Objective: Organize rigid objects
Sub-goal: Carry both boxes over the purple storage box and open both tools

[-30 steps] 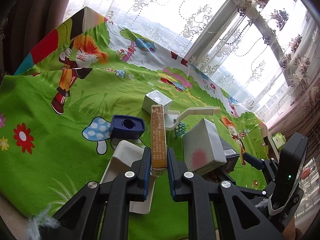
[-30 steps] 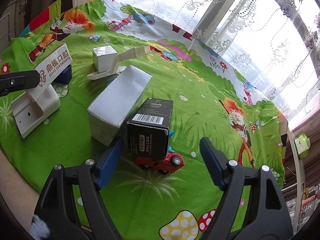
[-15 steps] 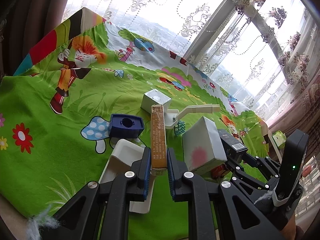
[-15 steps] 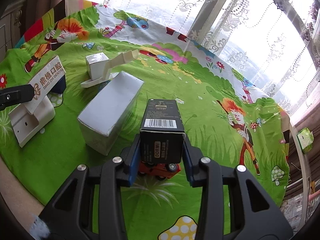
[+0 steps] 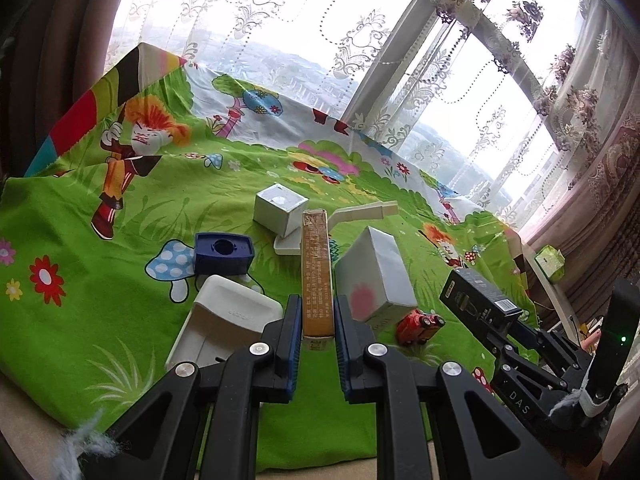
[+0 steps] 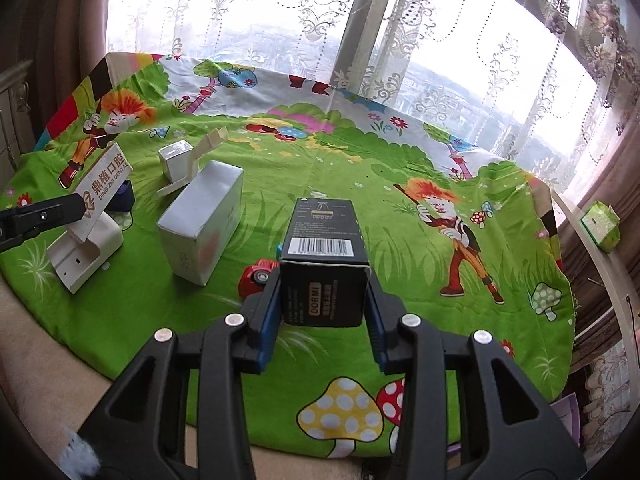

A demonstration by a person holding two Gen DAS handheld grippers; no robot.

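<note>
Two tongs (image 5: 316, 340) (image 6: 323, 304) grip two boxes (image 5: 317, 280) (image 6: 323, 264).

A bright green cloth (image 6: 400, 216) printed with orange-haired cartoon figures, spotted mushrooms and red flowers covers the surface. On it are a navy blue block (image 5: 223, 253), a red toy car (image 5: 418, 325), plain white boxes (image 6: 202, 224) and a cream tray (image 5: 224, 326). At 12 o'clock hang white lace curtains (image 6: 248, 12) with scrolling floral motifs; the black box (image 6: 323, 264) bears a white barcode, and the long yellow-orange box (image 5: 317, 276) has fine print.

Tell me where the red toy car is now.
The red toy car sits on the green cloth, just left of the black box, right of the white box.
</note>
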